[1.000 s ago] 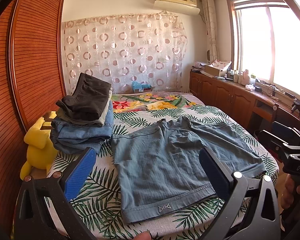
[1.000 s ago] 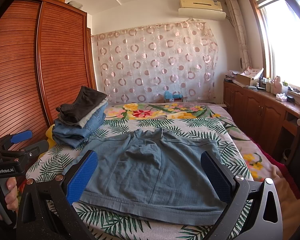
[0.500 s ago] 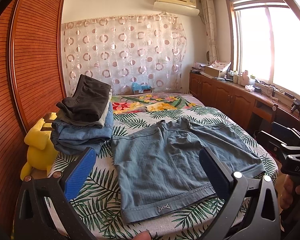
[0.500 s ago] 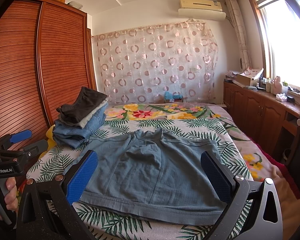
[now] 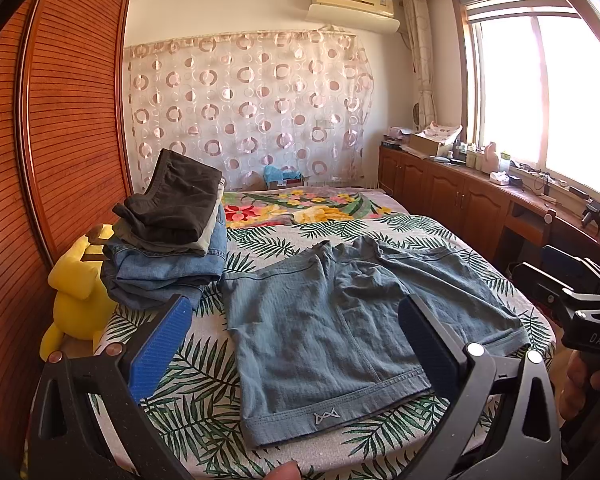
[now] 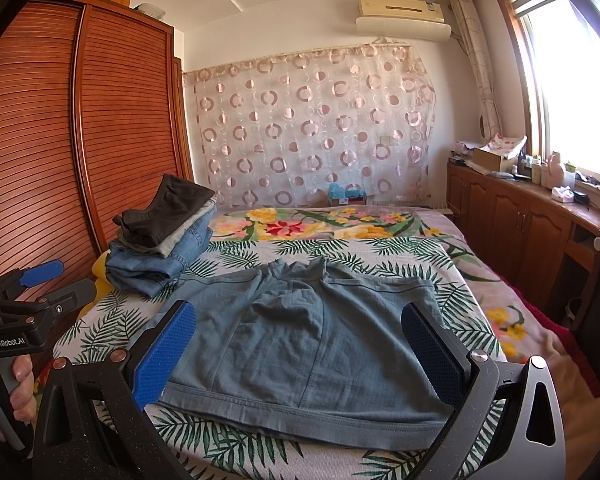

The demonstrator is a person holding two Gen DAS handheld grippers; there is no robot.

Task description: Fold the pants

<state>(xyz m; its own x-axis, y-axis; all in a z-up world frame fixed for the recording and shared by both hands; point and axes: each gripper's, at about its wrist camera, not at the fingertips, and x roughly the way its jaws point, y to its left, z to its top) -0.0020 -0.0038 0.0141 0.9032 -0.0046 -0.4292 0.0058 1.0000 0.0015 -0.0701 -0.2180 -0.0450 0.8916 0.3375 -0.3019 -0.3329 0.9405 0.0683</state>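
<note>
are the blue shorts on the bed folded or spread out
Spread out: the blue-grey shorts lie flat on the leaf-print bedspread, both legs and the waistband showing.

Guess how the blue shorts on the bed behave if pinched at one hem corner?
The blue shorts lie creased, so likely floppy and would drape. Thin knit looks light. The bedspread may drag.
</note>
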